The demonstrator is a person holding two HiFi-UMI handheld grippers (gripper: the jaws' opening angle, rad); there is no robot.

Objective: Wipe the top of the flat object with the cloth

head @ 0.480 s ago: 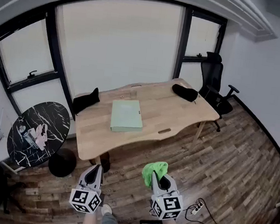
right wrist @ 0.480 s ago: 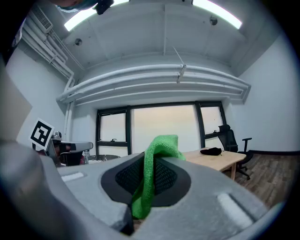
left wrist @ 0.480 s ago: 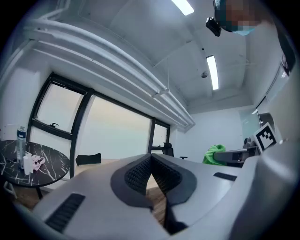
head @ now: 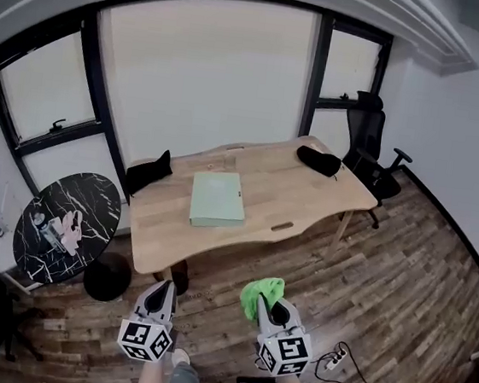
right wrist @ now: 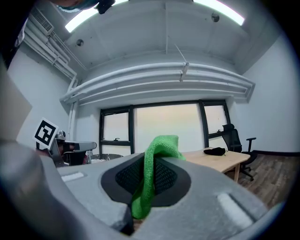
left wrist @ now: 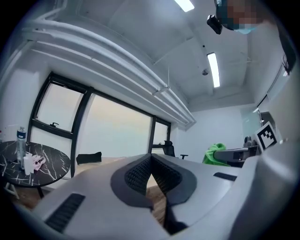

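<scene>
Pinching the cloth, the right gripper hangs well short of the near edge of the tabletop, where the flat object lies mid-surface ahead-left, long axis running away; the left gripper is clenched empty.

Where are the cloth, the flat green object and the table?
cloth (right wrist: 147,173): right gripper view, its fold clamped between the jaws.
flat object (head: 218,198): head view, middle of its top.
table (head: 308,194): head view, bare wood.
</scene>
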